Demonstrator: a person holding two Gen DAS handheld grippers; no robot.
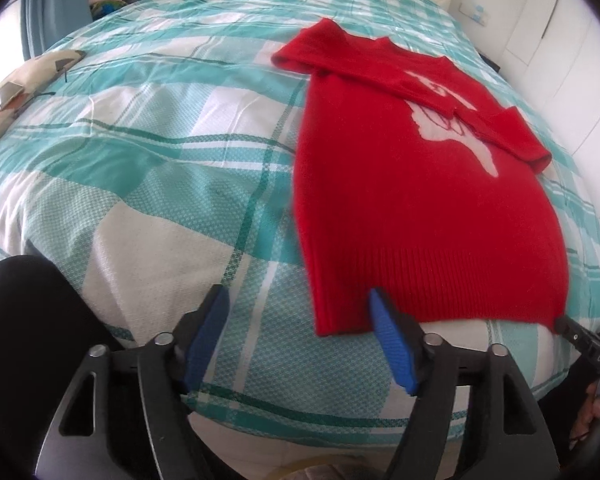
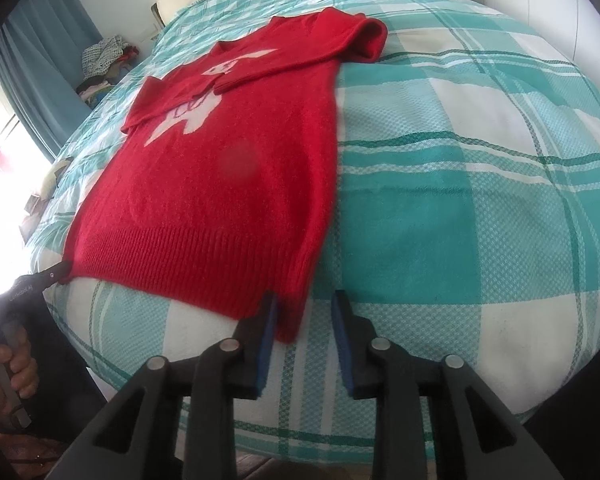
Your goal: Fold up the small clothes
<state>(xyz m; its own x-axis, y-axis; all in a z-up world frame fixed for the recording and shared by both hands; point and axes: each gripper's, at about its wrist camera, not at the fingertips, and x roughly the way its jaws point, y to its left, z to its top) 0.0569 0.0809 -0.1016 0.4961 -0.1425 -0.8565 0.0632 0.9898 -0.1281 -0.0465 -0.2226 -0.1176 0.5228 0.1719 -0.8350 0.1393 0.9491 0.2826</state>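
1. Red knitwear is seen laid flat on the teal-and-white checked bedspread point(image 1: 148, 184) — the sweater point(image 1: 420, 216) lies with its ribbed hem point(image 2: 188, 264) towards the near edge of the bed and its collar away.
2. Both sleeves are already folded across the chest, over the white motif point(image 2: 188, 116); the lengthwise fold is therefore judged not yet done.
3. The left gripper point(image 1: 300, 340) is released: its blue pads stand wide apart, 1 pad resting at the left corner of the hem, nothing pressed between them.
4. The right gripper point(image 2: 304, 344) is also released, though less widely; the right corner of the hem lies between its pads, touching the left pad only, so no grasp is shown.
5. The step in hand is judged to be a letting-go at the 2 hem corners after the garment was straightened.
6. For the next move, both corners would need to be clenched again and the hem carried up towards the collar — evenly, so that the folded sleeves are not disturbed.
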